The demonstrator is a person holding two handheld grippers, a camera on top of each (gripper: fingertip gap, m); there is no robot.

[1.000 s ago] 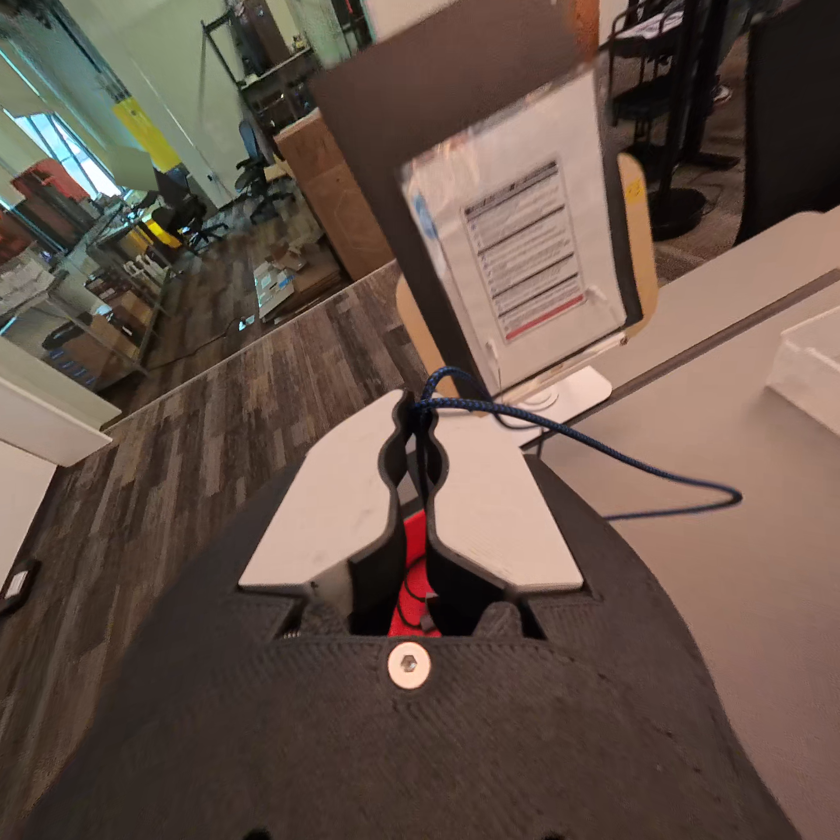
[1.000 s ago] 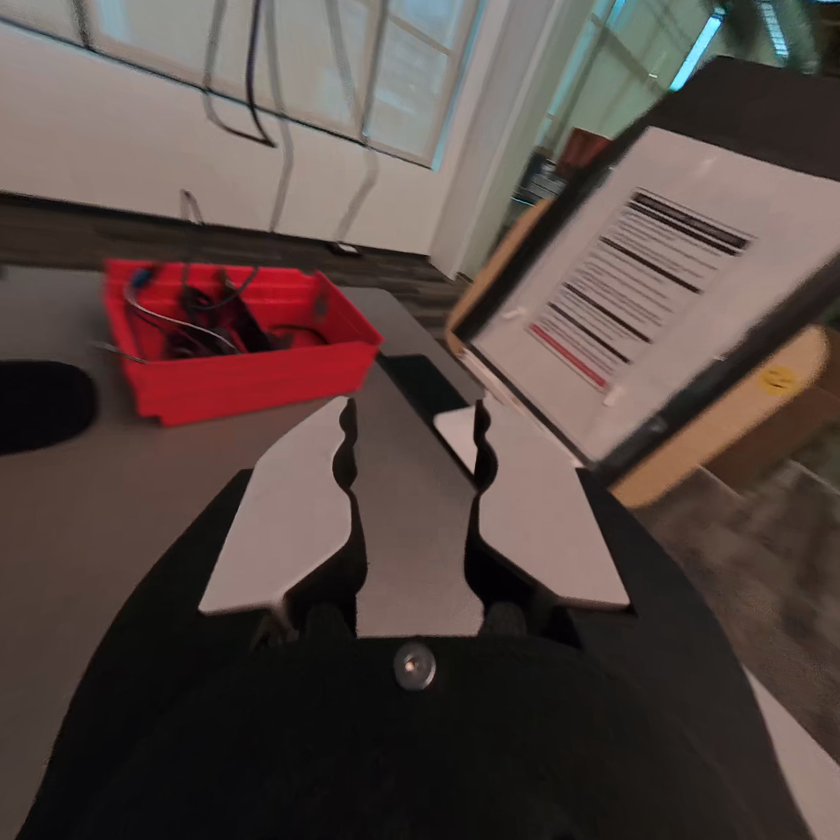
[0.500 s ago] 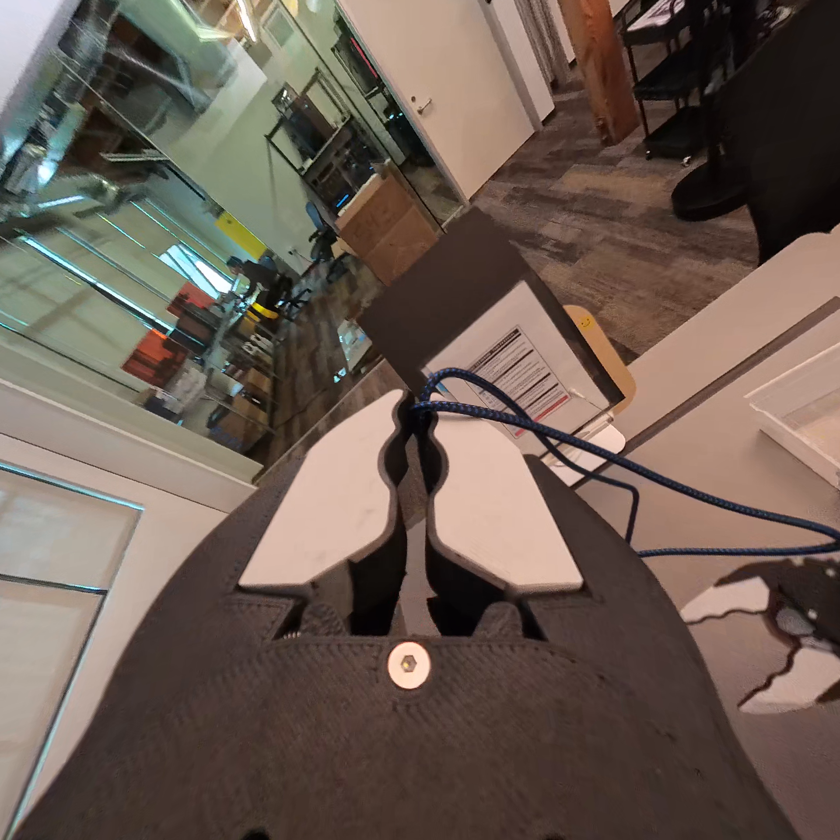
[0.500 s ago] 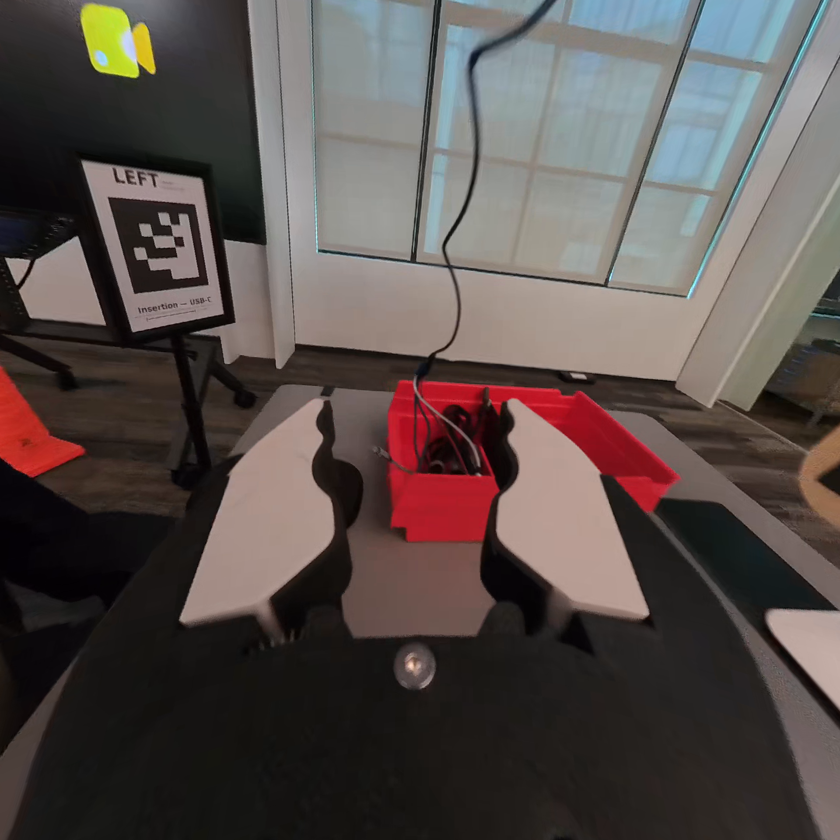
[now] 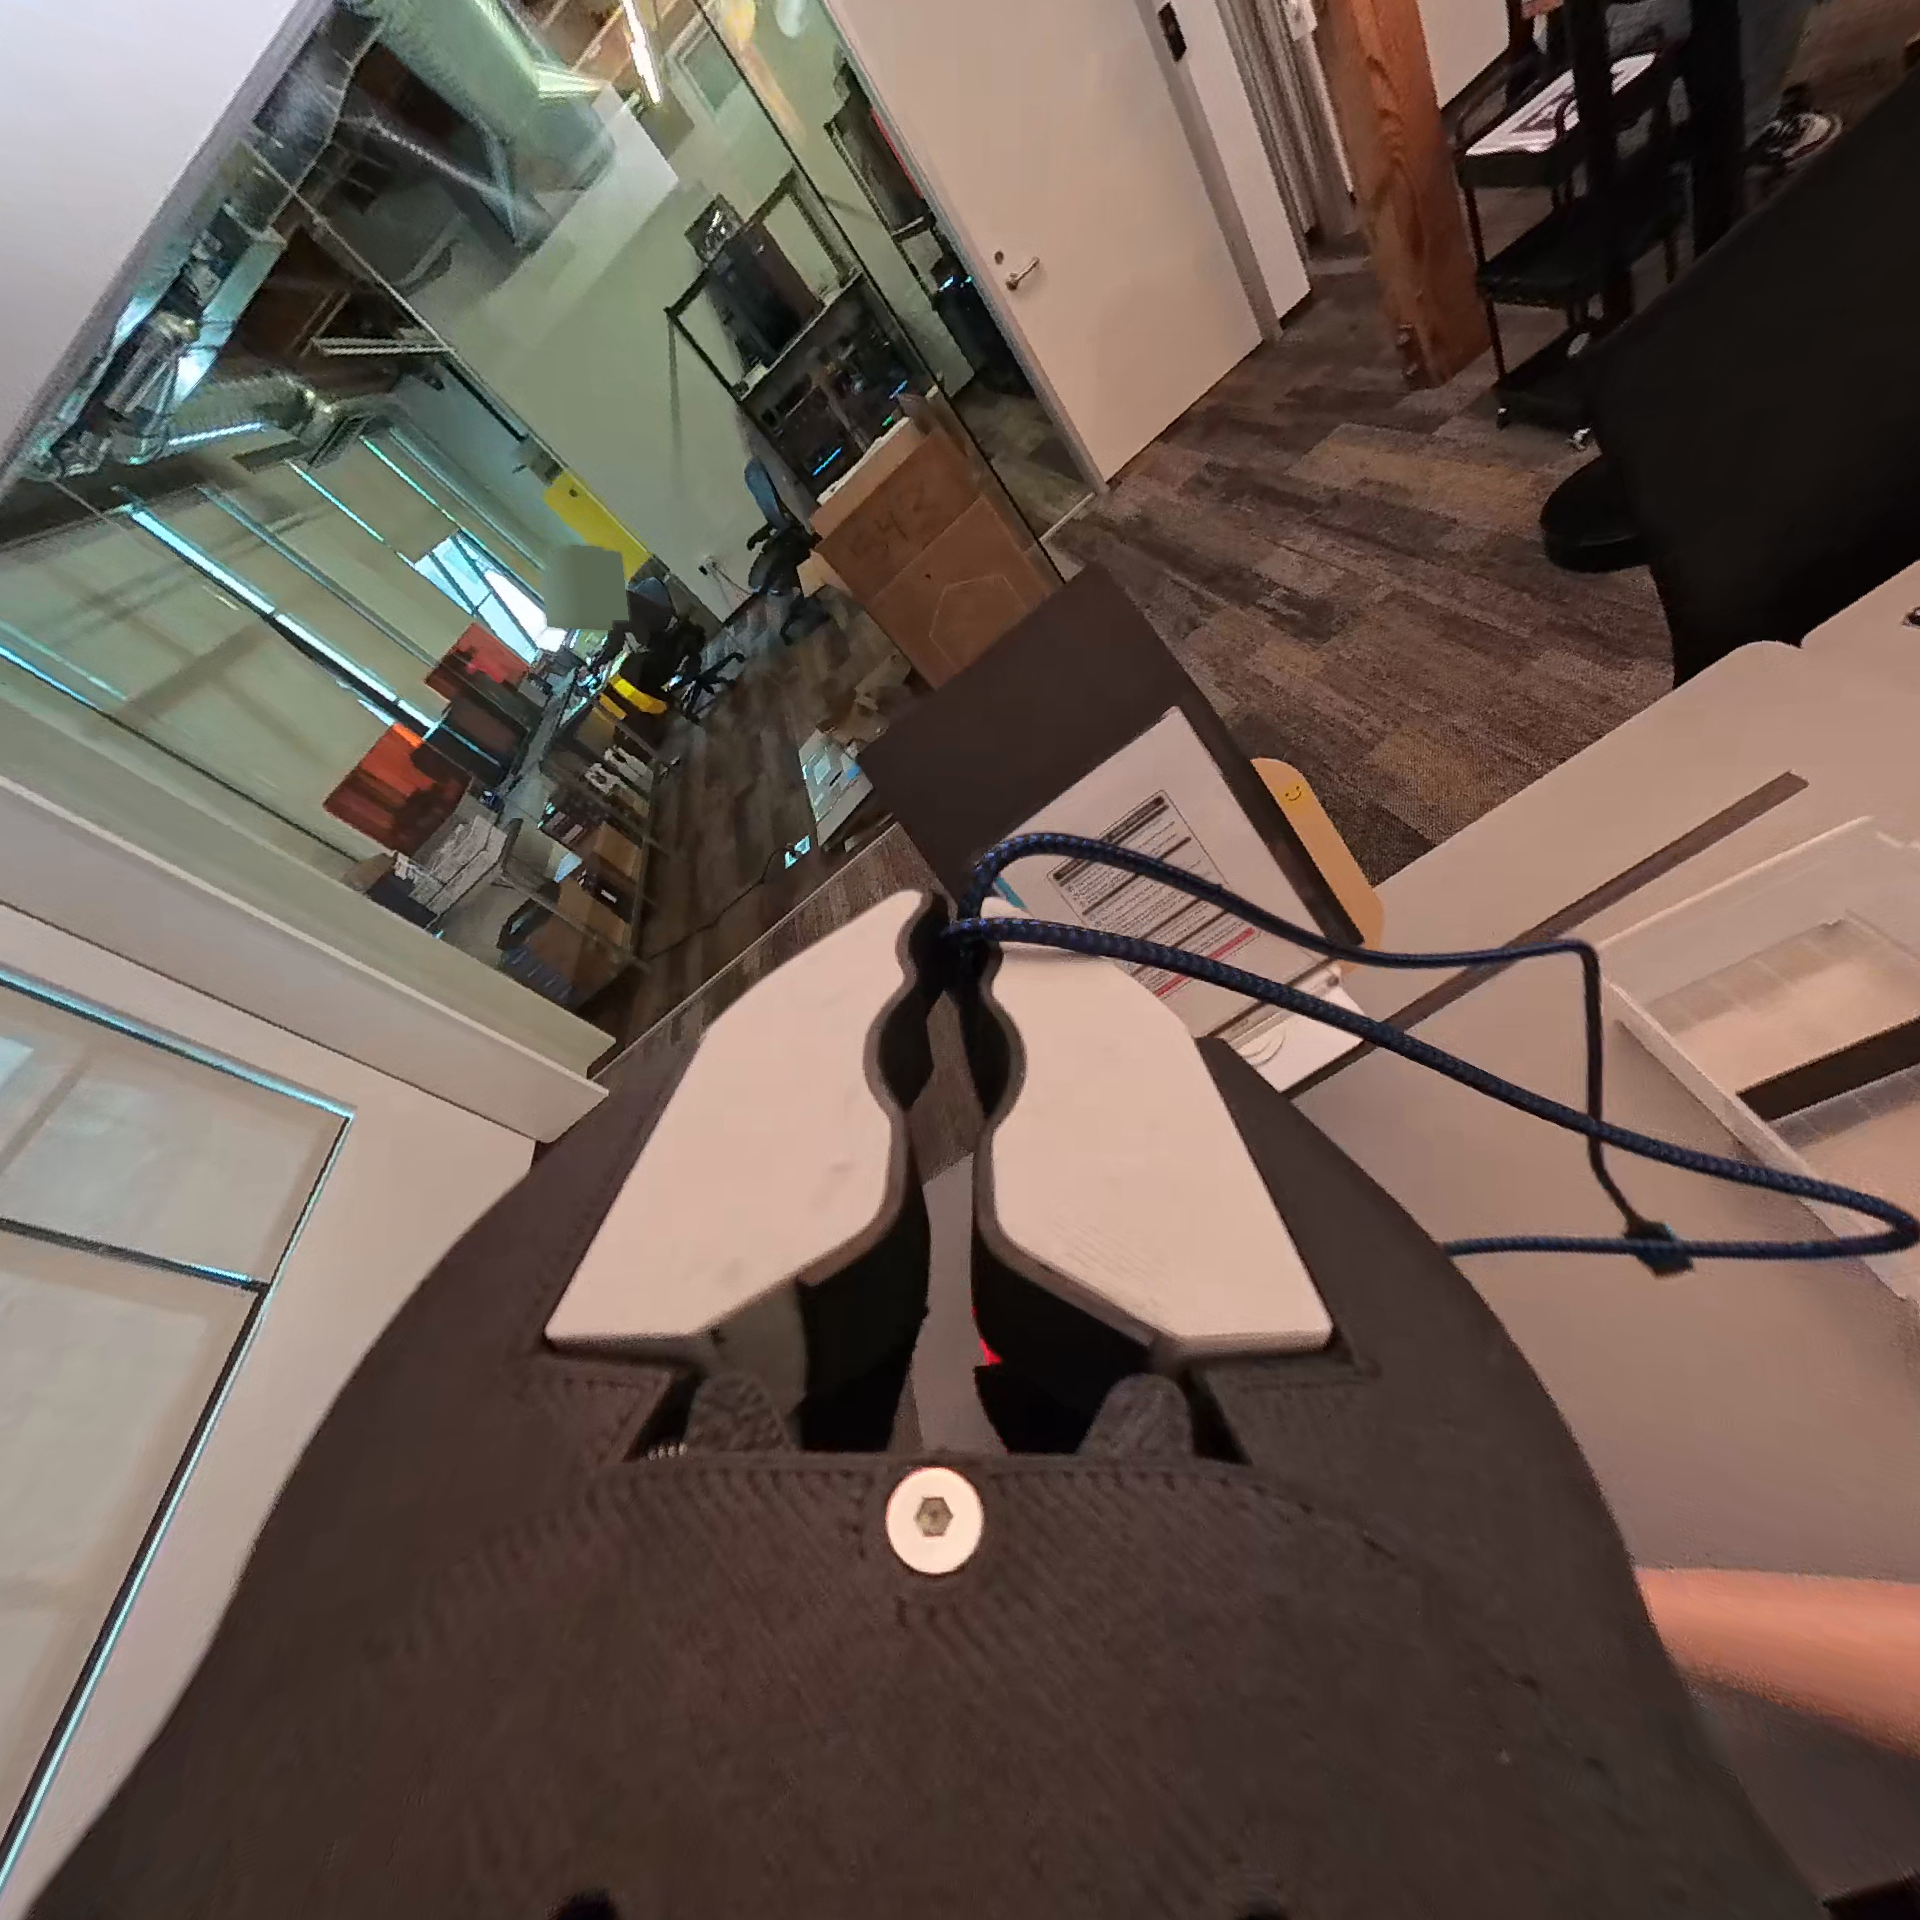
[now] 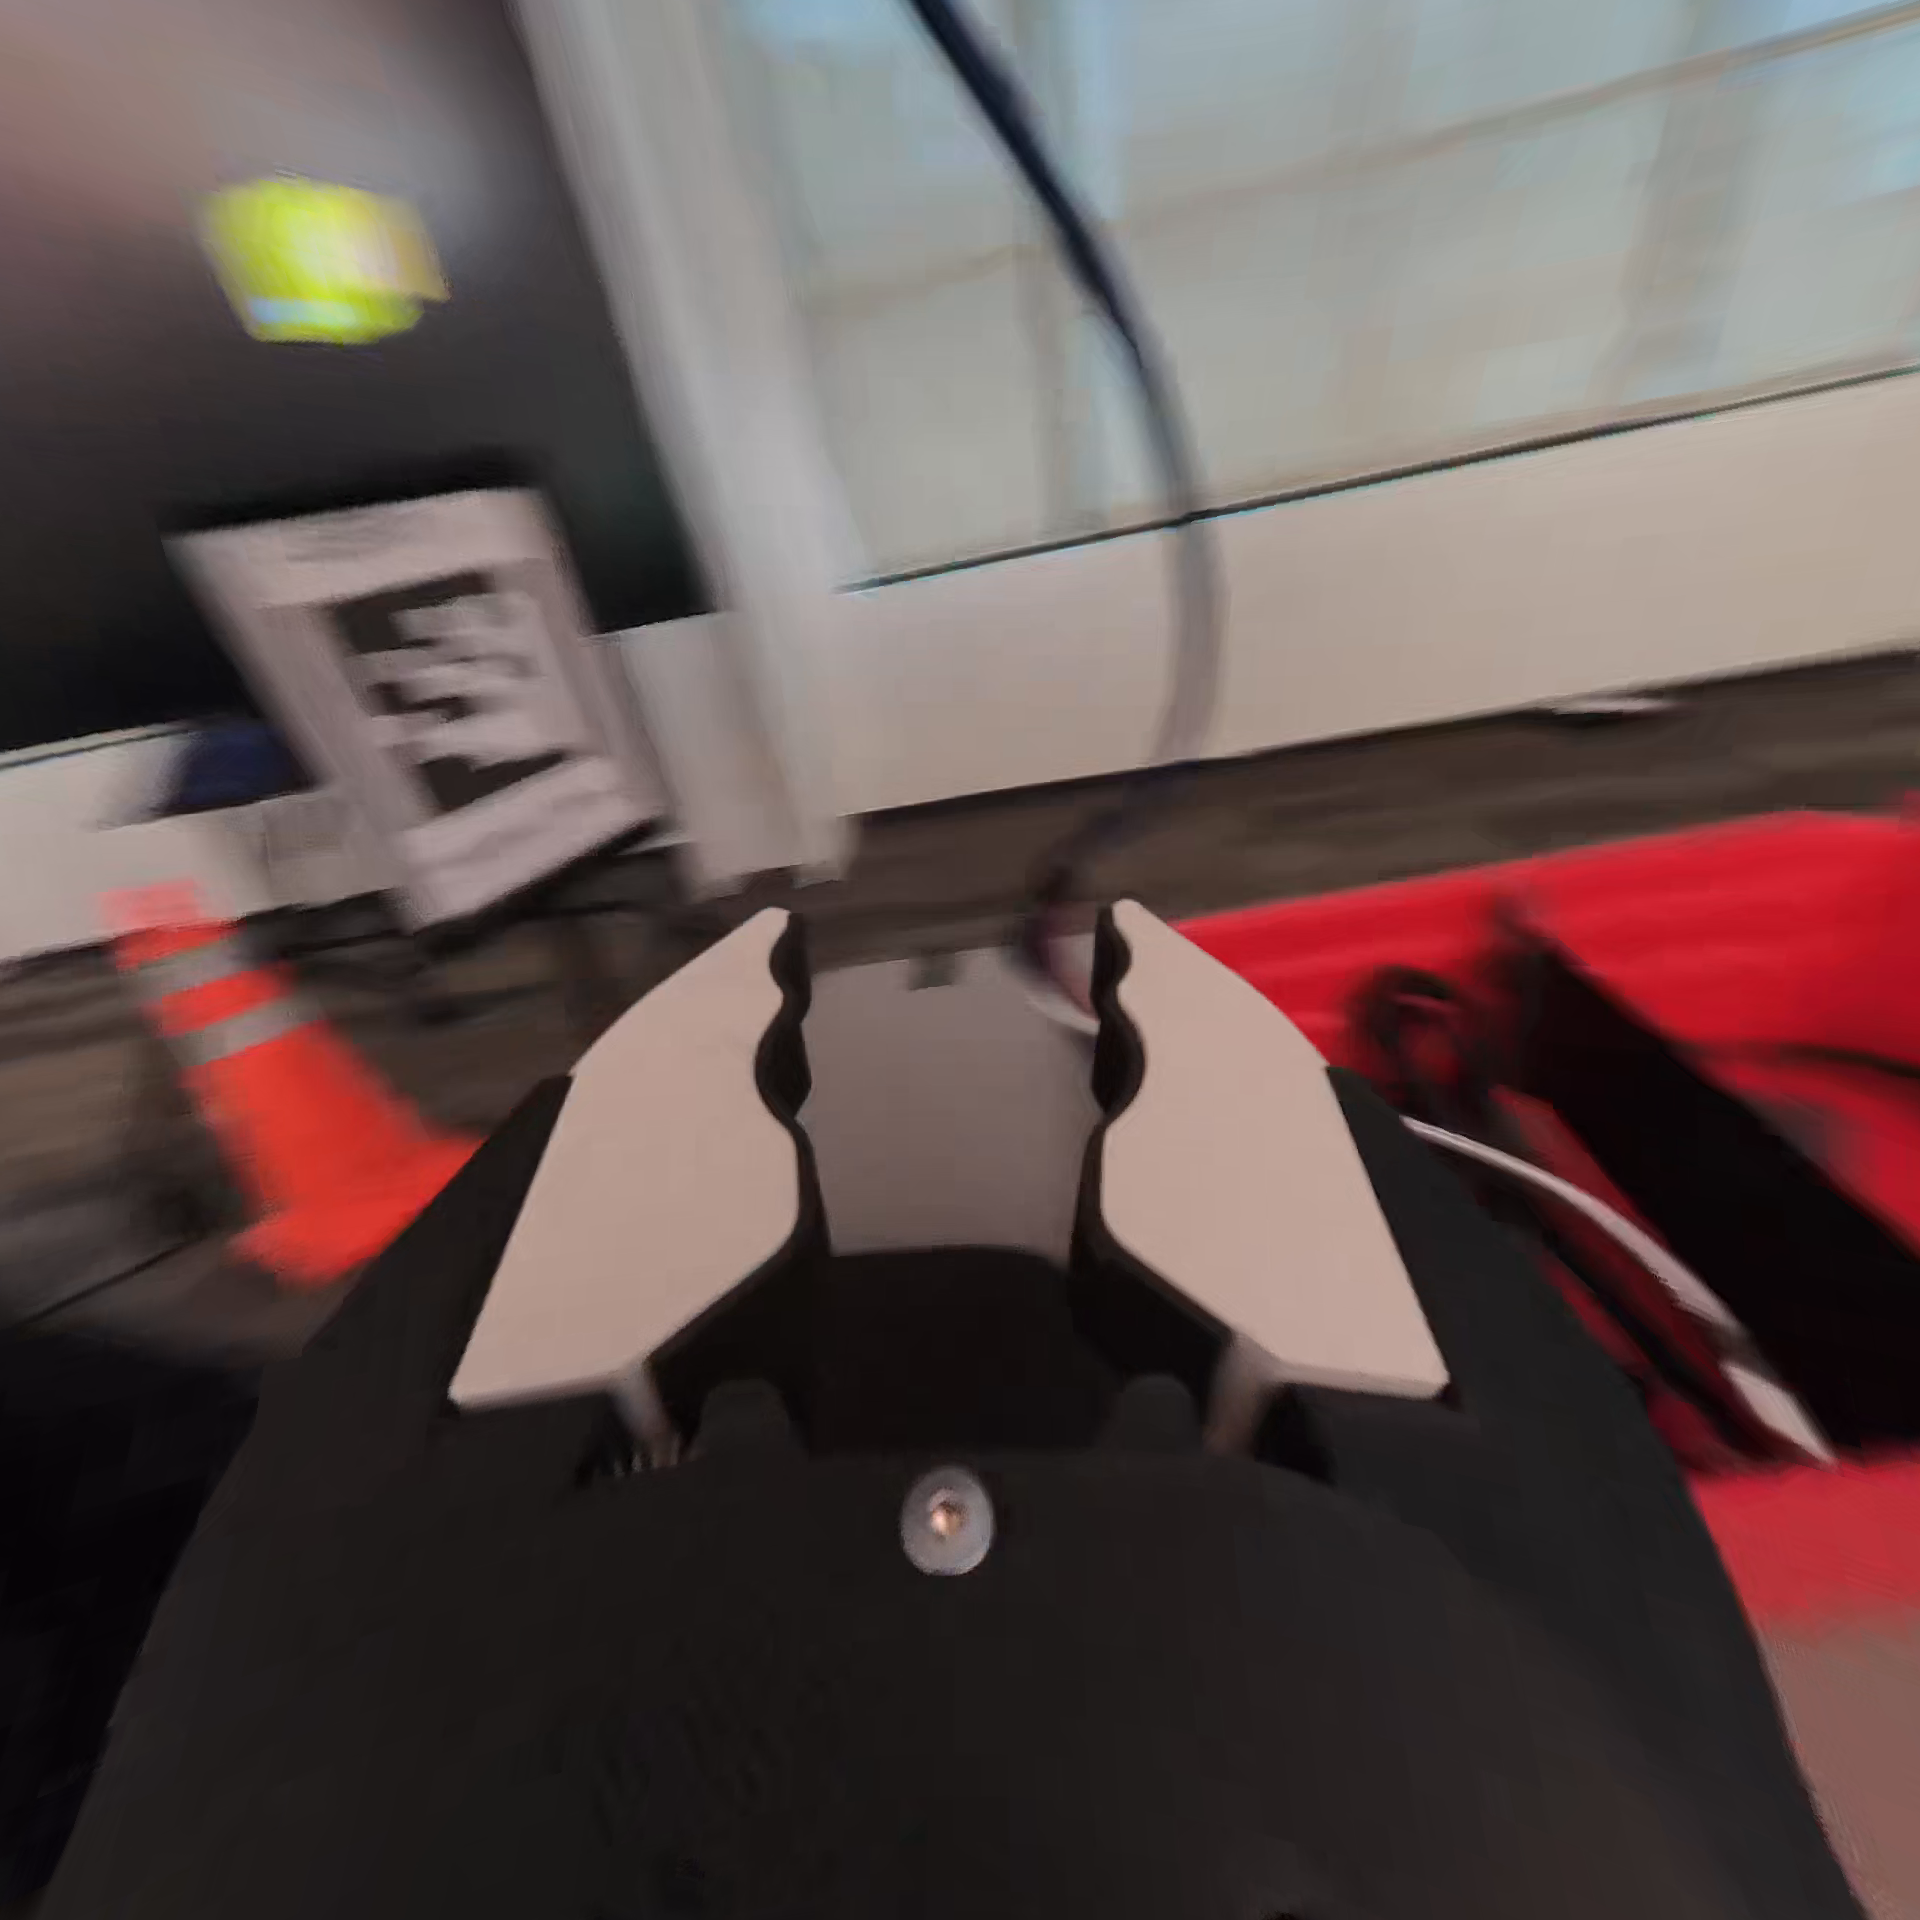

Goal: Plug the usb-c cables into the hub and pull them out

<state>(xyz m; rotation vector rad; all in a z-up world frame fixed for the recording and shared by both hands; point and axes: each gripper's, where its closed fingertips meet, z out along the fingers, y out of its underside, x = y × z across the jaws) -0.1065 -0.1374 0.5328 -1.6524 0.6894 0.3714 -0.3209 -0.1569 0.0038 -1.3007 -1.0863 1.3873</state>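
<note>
Your left hand-held gripper (image 5: 954, 940) is pinched nearly closed at its tips on a dark blue braided usb-c cable (image 5: 1299, 997), held up off the pale grey counter (image 5: 1662, 1382). From the tips the cable runs out to the right in two strands, which loop back together near a small cable tie (image 5: 1659, 1247) above the counter. Behind the loop stands a clear sign holder with a printed sheet (image 5: 1153, 883). Your right hand-held gripper (image 6: 945, 930) is spread wide and grips nothing; its view is badly blurred. To its right sits a red plastic bin (image 6: 1714, 935) holding dark tangled cables (image 6: 1621, 1101).
</note>
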